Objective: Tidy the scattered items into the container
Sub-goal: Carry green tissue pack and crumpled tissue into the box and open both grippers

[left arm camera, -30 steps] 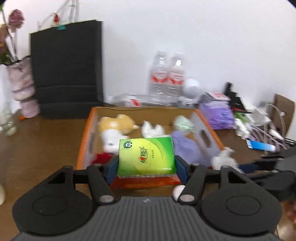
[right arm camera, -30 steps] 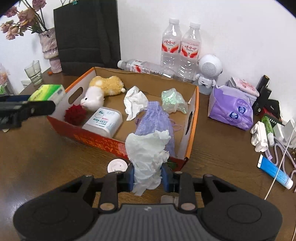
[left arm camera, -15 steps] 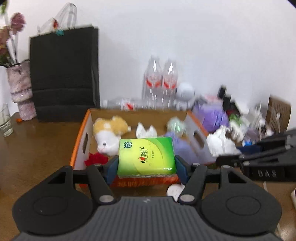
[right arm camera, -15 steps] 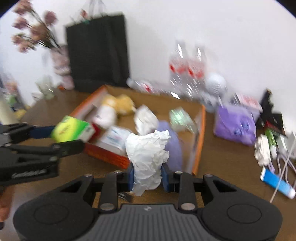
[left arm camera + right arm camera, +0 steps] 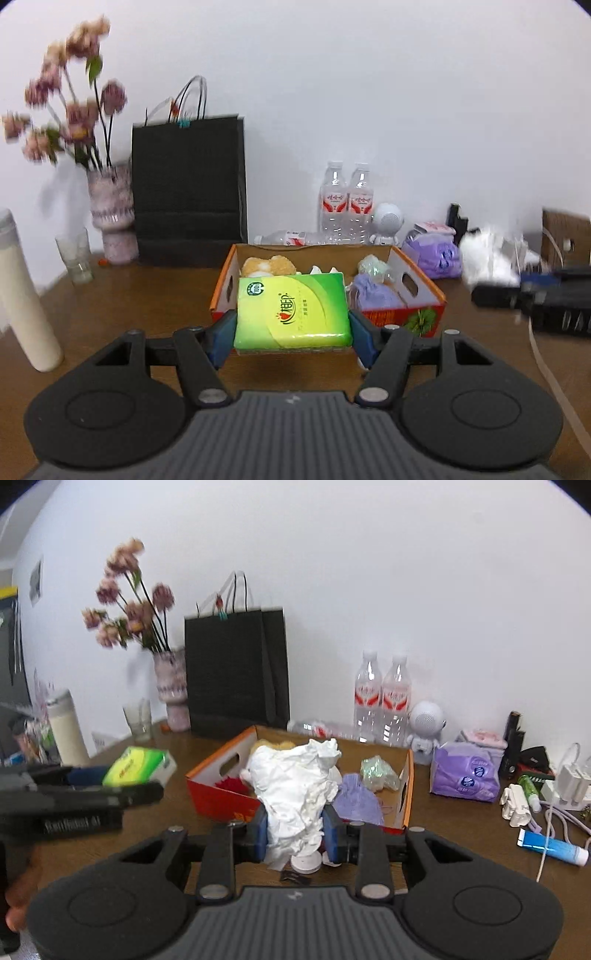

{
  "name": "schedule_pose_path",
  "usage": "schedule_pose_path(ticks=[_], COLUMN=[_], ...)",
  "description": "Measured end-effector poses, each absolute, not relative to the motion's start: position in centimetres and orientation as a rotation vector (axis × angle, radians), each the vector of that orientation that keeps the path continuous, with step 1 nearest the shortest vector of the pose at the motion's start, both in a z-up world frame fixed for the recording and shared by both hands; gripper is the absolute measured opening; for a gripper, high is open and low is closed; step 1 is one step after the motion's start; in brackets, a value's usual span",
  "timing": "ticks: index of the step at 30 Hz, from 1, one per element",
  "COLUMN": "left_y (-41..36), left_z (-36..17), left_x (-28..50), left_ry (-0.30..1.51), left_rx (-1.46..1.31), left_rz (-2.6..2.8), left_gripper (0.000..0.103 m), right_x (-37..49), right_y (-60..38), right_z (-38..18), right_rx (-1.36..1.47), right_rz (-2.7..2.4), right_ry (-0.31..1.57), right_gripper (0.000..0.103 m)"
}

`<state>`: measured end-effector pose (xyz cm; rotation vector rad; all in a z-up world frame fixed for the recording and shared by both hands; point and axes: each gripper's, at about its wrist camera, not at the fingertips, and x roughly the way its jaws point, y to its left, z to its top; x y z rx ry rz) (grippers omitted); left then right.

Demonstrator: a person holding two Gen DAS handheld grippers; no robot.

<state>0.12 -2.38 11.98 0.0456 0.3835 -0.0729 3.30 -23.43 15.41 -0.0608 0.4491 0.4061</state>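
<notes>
The left tool (image 5: 293,334) is clenched on the short ends of a soft, light tissue pack (image 5: 292,308), and the right tool (image 5: 294,830) pinches very light, easily crushed crumpled paper (image 5: 295,788), both held in the air before the cardboard box (image 5: 417,315).

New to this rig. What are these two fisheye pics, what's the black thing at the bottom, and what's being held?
No robot arm here: a person carries a handheld two-finger gripper in each hand, with a camera on each looking forward along its jaws. The black shape at the bottom is the gripper body.

In the left wrist view, the left gripper is clamped on a green tissue pack. In the right wrist view, the right gripper is clamped on a crumpled white tissue. Ahead on the brown table sits an open cardboard box already holding a purple pouch and a plush toy. Water bottles and a black bag stand behind.
</notes>
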Motion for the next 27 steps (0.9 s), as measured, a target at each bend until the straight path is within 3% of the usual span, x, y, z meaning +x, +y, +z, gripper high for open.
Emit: schedule_pose_path(ticks=[10,19,27], left_y=[-2.0,-2.5,-1.0], left_z=[4.8,5.7,10.1], left_x=[-8.1,-9.2,-2.2], left_ry=[0.369,0.346,0.332], left_rx=[-0.002,0.017,-0.027], left_rz=[-0.05,-0.071,-0.102], left_gripper=[0.065,0.065,0.065], right_x=[-6.8,-9.4,-4.5], right_y=[-23.2,-22.5,-22.9], right_z=[8.4,7.7,10.8], right_rx=[0.005,-0.001,-0.002], right_rz=[0.358,0.336,0.348], right_ry=[0.373,0.351,0.344], right_gripper=[0.031,0.031,0.031])
